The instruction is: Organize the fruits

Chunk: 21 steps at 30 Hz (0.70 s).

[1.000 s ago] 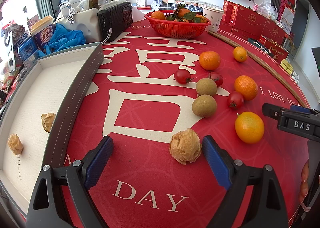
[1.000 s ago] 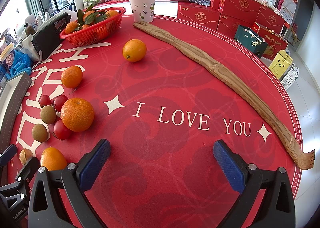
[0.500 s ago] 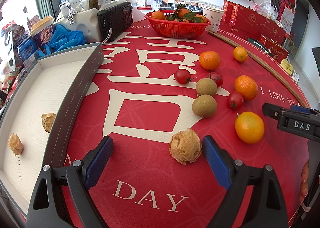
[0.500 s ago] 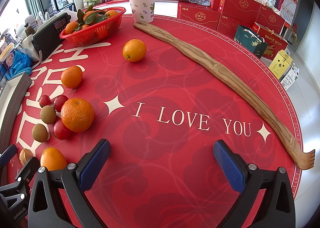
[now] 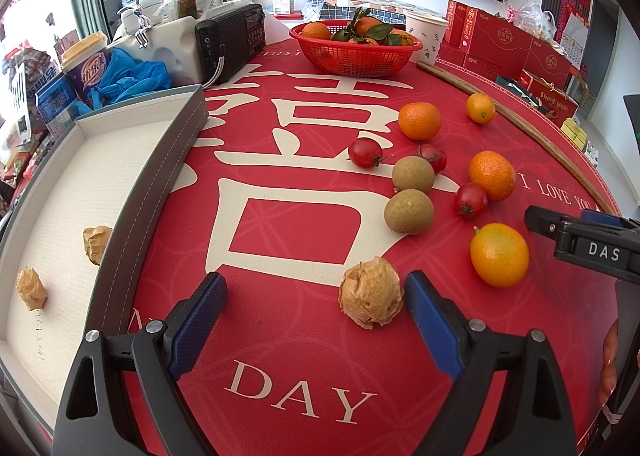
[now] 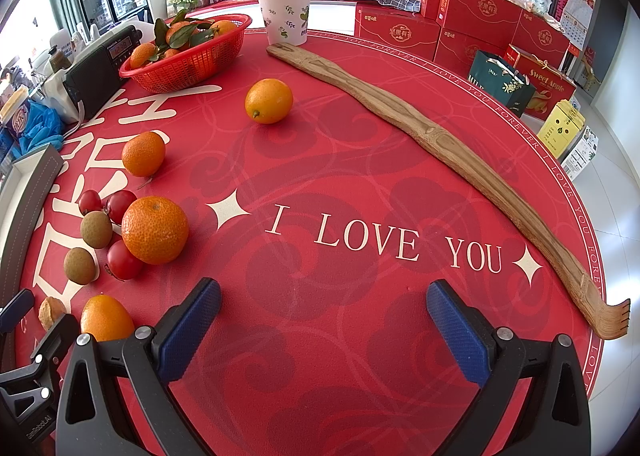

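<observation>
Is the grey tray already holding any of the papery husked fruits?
Yes, two husked fruits lie inside the grey tray.

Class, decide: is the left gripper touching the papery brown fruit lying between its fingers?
Apart. The left wrist view shows red cloth between the papery brown fruit and both fingers of the left gripper.

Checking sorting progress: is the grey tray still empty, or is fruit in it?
Not empty. The grey tray holds two papery husked fruits on its white floor; a third husked fruit remains on the red mat.

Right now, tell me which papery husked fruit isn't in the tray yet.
The husked fruit on the red mat, between the open left hand-held gripper fingers; the other two lie in the tray.
</observation>
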Motion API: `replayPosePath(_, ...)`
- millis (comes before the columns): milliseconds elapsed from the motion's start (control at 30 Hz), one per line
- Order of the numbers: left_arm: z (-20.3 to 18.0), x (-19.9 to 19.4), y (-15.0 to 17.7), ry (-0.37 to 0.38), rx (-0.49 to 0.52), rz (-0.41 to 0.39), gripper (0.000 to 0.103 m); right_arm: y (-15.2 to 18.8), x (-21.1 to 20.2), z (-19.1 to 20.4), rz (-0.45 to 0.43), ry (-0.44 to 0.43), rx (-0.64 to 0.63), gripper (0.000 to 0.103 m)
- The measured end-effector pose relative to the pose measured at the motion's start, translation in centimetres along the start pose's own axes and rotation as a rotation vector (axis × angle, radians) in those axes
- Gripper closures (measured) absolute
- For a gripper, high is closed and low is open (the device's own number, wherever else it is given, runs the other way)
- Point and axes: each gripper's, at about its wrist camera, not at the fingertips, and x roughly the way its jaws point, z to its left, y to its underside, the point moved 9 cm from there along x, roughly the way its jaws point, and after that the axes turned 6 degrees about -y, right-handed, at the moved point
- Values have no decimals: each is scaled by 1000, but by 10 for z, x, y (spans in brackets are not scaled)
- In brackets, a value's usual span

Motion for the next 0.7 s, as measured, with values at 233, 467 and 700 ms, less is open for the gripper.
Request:
replayPosePath(233, 0, 0, 0, -2, 1, -1, 11, 0, 0, 0, 0, 0, 0, 0)
replayPosePath(467, 0, 0, -1, -6, 5, -2, 11, 0, 0, 0, 1, -1, 0, 0)
replayPosePath(700, 0, 0, 0, -3, 2, 0, 11, -1, -2, -1, -10, 1, 2, 0)
